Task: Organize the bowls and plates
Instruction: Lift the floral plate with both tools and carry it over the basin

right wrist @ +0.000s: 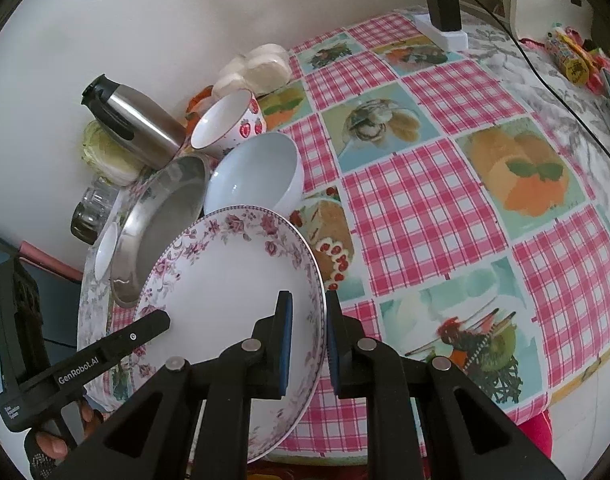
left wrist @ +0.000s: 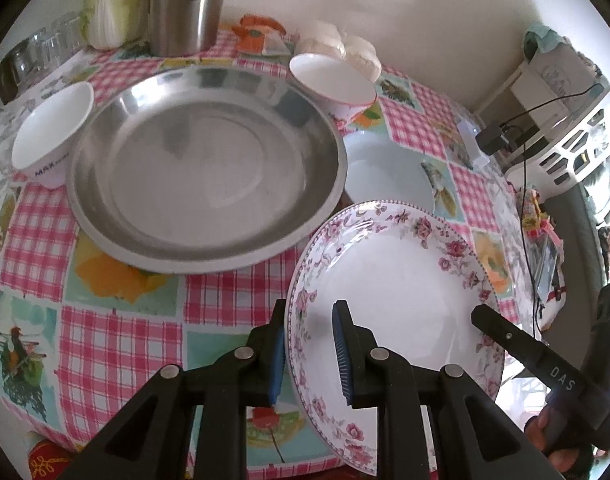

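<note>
— So where's the floral plate (left wrist: 397, 280)?
— Tilted above the checked tablecloth (left wrist: 117, 344) near the table's front edge, left gripper (left wrist: 311, 354) and right gripper (right wrist: 308, 344) each clamped on opposite rims.
— Beyond it?
— Steel basin (left wrist: 205, 168), white bowls; kettle top cut off.

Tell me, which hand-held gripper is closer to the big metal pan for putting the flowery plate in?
Probably left. Both the left hand-held gripper and right hand-held gripper pinch the flowery plate, but the left one's edge sits nearer the metal pan.
</note>
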`<state>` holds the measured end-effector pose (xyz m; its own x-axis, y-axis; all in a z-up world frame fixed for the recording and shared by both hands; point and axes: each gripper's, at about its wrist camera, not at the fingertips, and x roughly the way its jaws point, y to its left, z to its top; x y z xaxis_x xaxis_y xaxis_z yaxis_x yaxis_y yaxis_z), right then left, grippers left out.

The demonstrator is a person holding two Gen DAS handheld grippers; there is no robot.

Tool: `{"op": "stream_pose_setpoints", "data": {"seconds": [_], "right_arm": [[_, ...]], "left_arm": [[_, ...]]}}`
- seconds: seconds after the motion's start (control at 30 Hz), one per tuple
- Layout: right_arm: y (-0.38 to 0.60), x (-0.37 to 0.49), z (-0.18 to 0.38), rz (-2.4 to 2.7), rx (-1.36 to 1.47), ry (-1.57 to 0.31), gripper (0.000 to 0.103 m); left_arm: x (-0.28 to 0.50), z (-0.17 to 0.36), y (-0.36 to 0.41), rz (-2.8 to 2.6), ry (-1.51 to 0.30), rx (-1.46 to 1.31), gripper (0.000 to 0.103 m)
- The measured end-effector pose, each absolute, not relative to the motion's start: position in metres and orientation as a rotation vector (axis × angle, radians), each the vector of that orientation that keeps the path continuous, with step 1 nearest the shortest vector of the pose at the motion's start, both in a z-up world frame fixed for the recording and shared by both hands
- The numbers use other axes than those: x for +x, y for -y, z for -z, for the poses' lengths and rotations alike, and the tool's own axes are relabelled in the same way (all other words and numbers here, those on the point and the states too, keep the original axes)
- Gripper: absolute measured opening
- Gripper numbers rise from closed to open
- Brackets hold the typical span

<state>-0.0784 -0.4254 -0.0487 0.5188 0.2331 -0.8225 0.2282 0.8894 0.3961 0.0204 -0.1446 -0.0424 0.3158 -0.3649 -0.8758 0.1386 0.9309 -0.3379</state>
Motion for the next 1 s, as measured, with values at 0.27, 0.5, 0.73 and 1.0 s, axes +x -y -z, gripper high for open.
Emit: {"op": "stream_pose_setpoints", "data": {"seconds": [0.27,0.5,0.73,1.0], "right_arm": [[0.423,-0.063,0.033,-0.016,0.481,-0.998,0.016],[0.419,-0.041,0.019,-0.021,0.451,-0.982,0.016],[0.412,-0.014,0.007,-0.047,0.447,-0.966,0.016],[0.405,0.014,0.002,-0.078,0.444,-0.952,0.016]], "left_arm": [[0.038,0.032,0.140,0.357,-1.154,-0.272,0.024],[0.060,0.026,0.132,0.343,-1.136,-0.325,0.024],[0.082,0.024,0.123,0.316,-1.124,-0.370,0.024],[0.105,0.028,0.109,0.284,-1.120,-0.420,0.024]]}}
